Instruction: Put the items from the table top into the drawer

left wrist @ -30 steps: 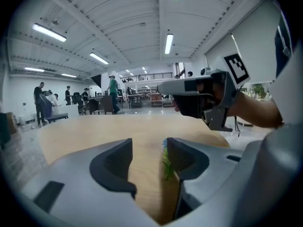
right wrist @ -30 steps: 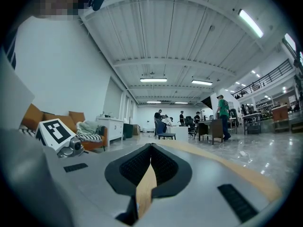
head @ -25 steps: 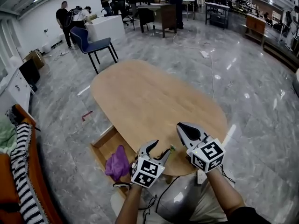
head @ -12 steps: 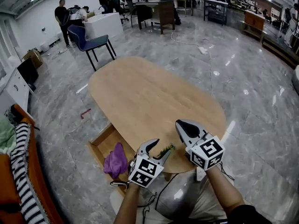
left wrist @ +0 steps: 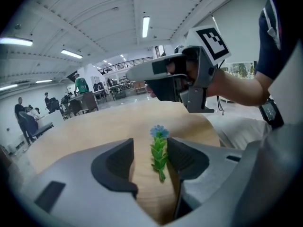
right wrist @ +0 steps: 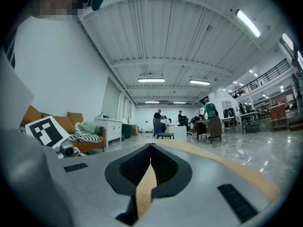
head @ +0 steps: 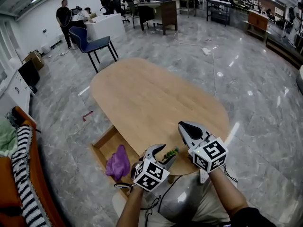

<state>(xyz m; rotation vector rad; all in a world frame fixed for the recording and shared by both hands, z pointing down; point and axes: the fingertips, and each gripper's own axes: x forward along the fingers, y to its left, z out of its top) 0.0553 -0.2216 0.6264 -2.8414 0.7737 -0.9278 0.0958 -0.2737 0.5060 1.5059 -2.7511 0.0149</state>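
1. Left gripper (left wrist: 150, 146) had rolled slightly and settled about the sprig (left wrist: 159, 151) since a second earlier. Meanwhile the right gripper (head: 184, 126) kept its place, and the sprig lay unmoved at the near edge of the surface (head: 151, 93).
2. Its fingers (left wrist: 116, 162) stood fairly wide, with the green, blue-flowered sprig between them and not pinched. The sprig sat close against one finger, with a clear gap to the other.
3. Right fingers (right wrist: 165, 167) were closed tip to tip on nothing, held level just beside the left gripper.
4. Drawer (head: 105, 141) stood pulled out at the surface's left side, a purple cloth (head: 118, 162) already in it.
5. Closing from here could go wrong because the sprig sat off-centre. The far finger might sweep it sideways or flip it rather than trap it.
6. Any nudge toward the person risked tipping the light sprig over the near edge and out of reach.
7. A grip on so thin a stem looked unsure, so it could twist or slip free on the way to the drawer.
8. Whether the sprig touched the nearer finger could not be told.
9. From the head view, the left fingers covered part of the sprig.
10. The drawer's inner end ran under the surface, and whatever lay beneath the cloth stayed hidden.
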